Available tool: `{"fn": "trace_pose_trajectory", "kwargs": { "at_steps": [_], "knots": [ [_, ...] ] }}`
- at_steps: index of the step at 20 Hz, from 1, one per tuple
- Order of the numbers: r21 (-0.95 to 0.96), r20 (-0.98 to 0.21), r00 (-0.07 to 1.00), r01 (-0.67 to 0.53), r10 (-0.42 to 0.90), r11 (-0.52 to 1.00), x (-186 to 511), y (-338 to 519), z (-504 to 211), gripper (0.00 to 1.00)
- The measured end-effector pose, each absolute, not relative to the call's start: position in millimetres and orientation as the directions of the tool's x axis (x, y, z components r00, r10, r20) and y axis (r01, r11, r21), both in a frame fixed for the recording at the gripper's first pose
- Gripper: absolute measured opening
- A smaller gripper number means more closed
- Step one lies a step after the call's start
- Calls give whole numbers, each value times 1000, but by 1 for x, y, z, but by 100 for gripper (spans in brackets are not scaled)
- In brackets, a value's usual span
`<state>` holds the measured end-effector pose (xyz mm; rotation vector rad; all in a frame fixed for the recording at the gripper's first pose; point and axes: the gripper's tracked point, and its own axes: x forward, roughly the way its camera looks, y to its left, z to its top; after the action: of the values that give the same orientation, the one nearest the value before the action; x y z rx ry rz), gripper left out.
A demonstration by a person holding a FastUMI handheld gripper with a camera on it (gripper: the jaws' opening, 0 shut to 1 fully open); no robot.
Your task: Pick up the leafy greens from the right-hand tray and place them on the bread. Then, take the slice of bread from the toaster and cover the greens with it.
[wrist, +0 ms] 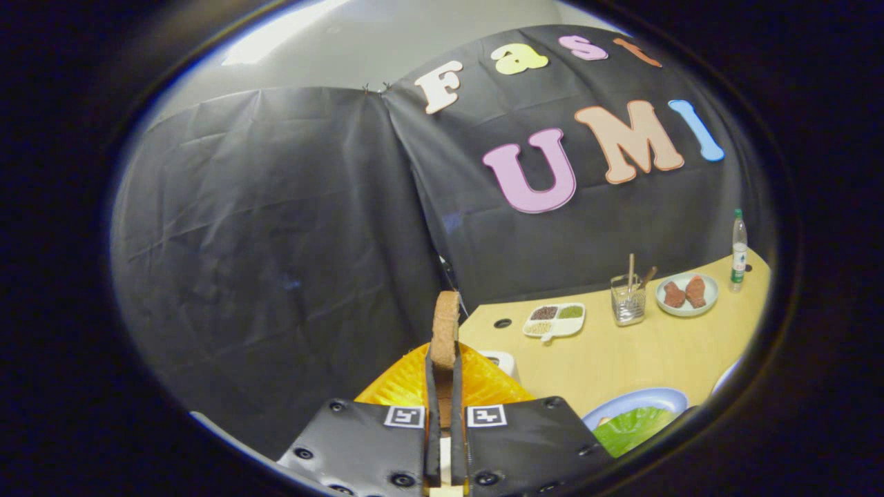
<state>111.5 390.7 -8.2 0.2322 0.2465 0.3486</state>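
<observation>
My gripper (pixel 443 366) is shut on a slice of brown bread (pixel 445 328), held upright and edge-on between both fingers, its top sticking out past the fingertips. Below and behind the fingers lies an orange ribbed object (pixel 407 386), partly hidden by the gripper body. To the right of the fingers, near the table's front, a blue plate (pixel 646 399) holds leafy greens (pixel 632 428); whether bread lies under them is hidden. A small white corner of an appliance (pixel 503 360) peeks out just right of the bread.
On the wooden table (pixel 621 359) beyond the fingers stand a white divided dish of seeds (pixel 554 319), a metal mesh holder with sticks (pixel 628 298), a pale plate with two brown pieces (pixel 686 293) and a clear bottle (pixel 739 250) at the far right.
</observation>
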Motion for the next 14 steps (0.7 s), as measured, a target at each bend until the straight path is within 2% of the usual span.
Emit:
{"fn": "trace_pose_trajectory", "kwargs": {
  "at_steps": [7,14],
  "knots": [
    [426,-102,949,-229,299,875,93,314,21,8],
    [607,-178,957,-75,228,791,73,226,-46,8]
  ]
}}
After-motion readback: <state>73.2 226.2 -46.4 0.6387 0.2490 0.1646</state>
